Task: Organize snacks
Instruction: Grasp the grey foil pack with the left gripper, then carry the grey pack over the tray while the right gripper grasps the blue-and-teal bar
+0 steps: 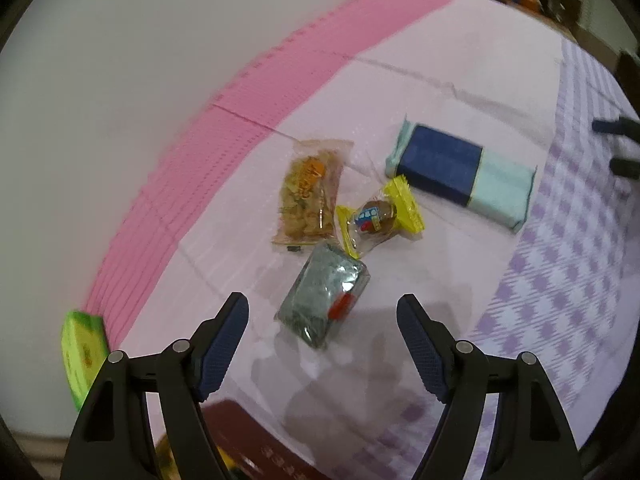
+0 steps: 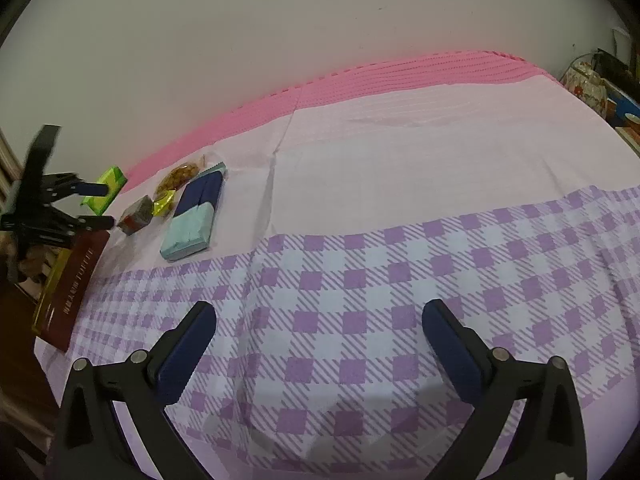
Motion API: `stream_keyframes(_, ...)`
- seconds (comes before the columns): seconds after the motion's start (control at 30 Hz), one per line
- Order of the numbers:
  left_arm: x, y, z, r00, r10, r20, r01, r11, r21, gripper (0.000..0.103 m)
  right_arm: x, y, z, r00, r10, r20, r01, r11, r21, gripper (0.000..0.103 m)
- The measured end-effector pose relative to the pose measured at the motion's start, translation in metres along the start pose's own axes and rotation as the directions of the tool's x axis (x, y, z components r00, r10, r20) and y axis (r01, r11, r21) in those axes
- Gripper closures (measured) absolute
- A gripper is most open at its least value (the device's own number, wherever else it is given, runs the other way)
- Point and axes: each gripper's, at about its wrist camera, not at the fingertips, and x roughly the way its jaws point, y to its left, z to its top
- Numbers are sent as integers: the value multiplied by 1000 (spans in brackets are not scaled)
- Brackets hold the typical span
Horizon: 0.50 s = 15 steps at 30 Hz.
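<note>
Left gripper (image 1: 322, 322) spread wide, hovering just short of the grey pack (image 1: 323, 295) lying on the table (image 1: 460, 72); right gripper (image 2: 319, 330) spread, empty, well apart. Probably light, crinkly, slippery film: best pinched across the narrow sides.

Soft, even indoor light is falling across both views, fairly dim and pinkish. The left gripper (image 1: 322, 310) is casting a faint grey shadow on the tablecloth (image 1: 420, 92). Motion blur is smearing the left wrist view (the pink edge especially). Fisheye bending is curving everything, and dark vignetting is closing in at the corners.
</note>
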Motion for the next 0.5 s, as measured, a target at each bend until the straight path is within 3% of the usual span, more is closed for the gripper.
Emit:
stream_keyframes(0.2, 29, 15, 8, 999, -41, -33, 42, 999, 20, 40, 1, 1, 1, 1000, -6, -3, 6, 1000, -6, 0)
stream_keyframes(0.27, 39, 19, 7, 992, -109, -62, 109, 994, -4, 59, 2, 2, 2, 1000, -7, -4, 7, 1000, -9, 0)
stream_keyframes(0.3, 43, 18, 7, 989, -128, -77, 127, 992, -14, 60, 3, 3, 2, 1000, -7, -4, 7, 1000, -9, 0)
stream_keyframes(0.33, 42, 20, 6, 989, -134, -67, 132, 991, -33, 65, 3, 3, 2, 1000, -5, -3, 5, 1000, -7, 0)
stream_keyframes(0.43, 40, 21, -1, 991, -100, -85, 87, 985, -147, 66, 3, 1, 2, 1000, 4, 2, -4, 1000, 1, 0)
stream_keyframes(0.5, 34, 17, -10, 993, -61, -103, 31, 962, -270, 66, 3, 1, 2, 1000, 2, 2, -2, 1000, 1, 0)
